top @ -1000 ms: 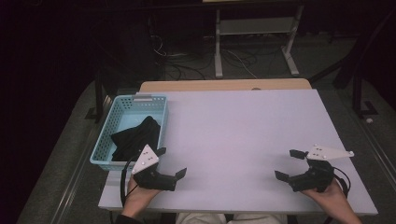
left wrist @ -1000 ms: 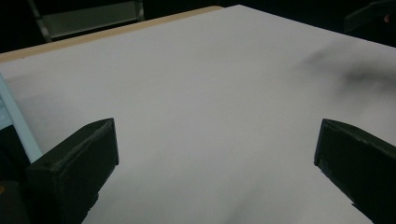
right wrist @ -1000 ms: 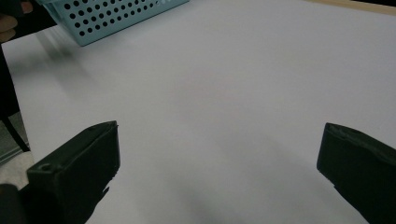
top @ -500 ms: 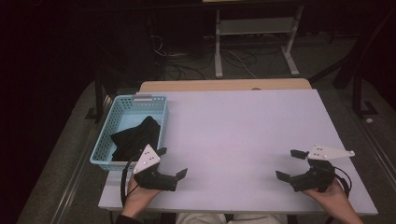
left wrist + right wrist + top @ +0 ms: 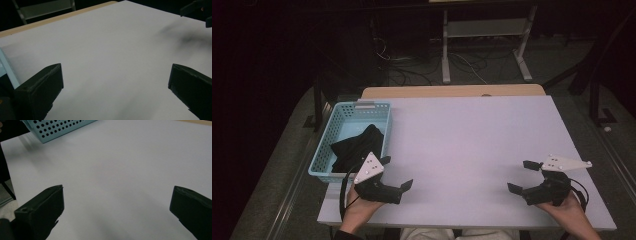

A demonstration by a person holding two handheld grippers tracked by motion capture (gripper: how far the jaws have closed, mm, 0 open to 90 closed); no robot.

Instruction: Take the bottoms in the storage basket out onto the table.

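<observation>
White surface [image 5: 472,135] carried a blue basket [image 5: 326,165] holding a black cloth [image 5: 354,147]; left tool [image 5: 396,172] beside the basket and right tool [image 5: 523,176] well apart from it both gaped wide, empty.

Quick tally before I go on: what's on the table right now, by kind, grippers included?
Grippers: 2, the left gripper and the right gripper, both with jaws open and empty
Baskets: 1, the light blue basket at the table's left edge
Cloths: 1, the black cloth lying in the basket
Total: 4
</observation>
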